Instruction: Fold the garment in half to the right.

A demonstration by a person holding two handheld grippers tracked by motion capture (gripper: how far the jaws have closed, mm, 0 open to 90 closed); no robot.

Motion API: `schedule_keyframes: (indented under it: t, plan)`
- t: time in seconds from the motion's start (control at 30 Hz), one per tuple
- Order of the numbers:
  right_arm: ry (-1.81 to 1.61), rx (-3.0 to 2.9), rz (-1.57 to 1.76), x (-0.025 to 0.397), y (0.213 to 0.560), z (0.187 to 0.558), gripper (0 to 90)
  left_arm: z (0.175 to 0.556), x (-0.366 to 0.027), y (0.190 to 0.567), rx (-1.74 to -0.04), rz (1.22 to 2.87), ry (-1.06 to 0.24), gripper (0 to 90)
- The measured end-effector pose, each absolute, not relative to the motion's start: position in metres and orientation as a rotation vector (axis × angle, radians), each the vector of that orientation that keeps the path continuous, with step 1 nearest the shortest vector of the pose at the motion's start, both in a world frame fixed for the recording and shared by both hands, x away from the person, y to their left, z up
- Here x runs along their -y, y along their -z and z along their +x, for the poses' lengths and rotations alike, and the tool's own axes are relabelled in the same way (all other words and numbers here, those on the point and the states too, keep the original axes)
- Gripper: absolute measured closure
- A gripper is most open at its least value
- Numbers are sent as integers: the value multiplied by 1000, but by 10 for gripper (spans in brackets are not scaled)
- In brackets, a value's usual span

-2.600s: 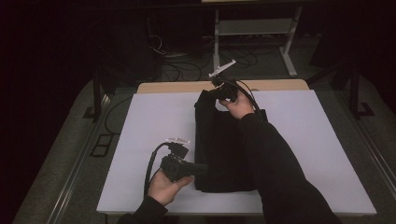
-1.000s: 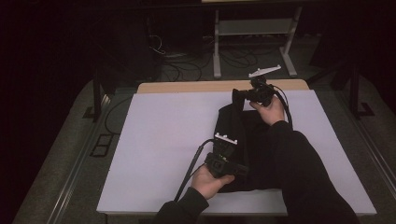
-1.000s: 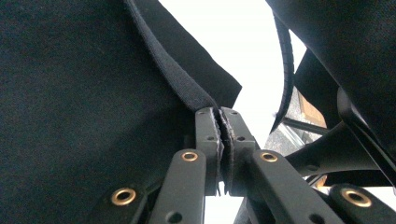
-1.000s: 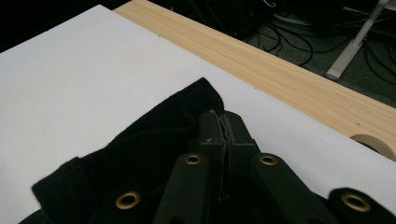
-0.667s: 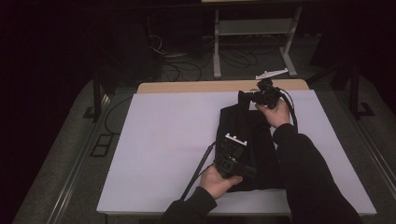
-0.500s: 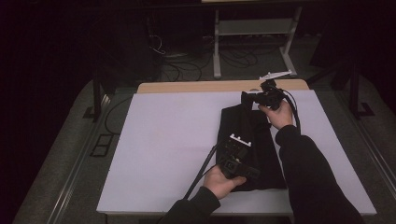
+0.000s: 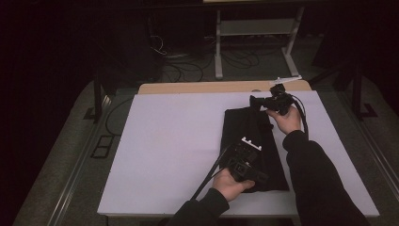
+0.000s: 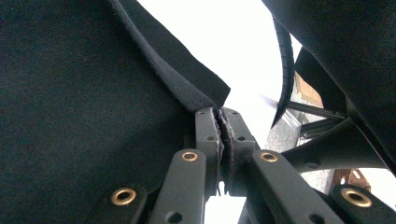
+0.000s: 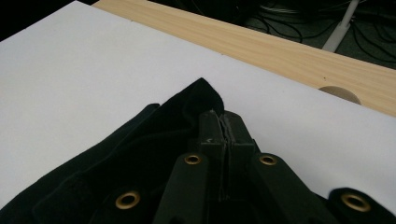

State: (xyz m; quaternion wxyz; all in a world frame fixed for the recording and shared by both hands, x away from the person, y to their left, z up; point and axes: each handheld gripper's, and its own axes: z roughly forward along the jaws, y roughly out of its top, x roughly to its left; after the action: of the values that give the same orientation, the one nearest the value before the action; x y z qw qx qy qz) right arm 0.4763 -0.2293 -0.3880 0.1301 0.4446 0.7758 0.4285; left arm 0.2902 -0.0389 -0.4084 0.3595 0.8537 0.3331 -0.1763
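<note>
Moved: black cloth point(image 7: 254, 146) carried from worktop point(image 7: 169, 141) centre to its right half; left gripper point(image 7: 242, 162) shifted right onto the near part, right gripper point(image 7: 268, 101) out to the far corner.
Location: cloth laid flat on the white worktop, right of centre.
Left fingers: closed on a cloth edge point(image 8: 219, 135).
Right fingers: pinched shut on the far corner point(image 9: 219, 126).
Handling: judged soft, light, limp; sag expected between grips; best held at hems and corners.
Orientation: long axis runs near-to-far, far end toward the wooden strip point(image 7: 221, 87).
</note>
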Motion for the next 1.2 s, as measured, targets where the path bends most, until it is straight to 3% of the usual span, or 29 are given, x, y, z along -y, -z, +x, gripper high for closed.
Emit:
schedule_keyframes:
  t: [1.0, 1.2]
  plan:
    - [-1247, -2253, 1365, 252, 416, 474, 860, 293, 63, 426, -867, 2263, 474, 853]
    - [-1229, -2206, 1395, 256, 416, 475, 769, 293, 72, 426, -860, 2279, 459, 847]
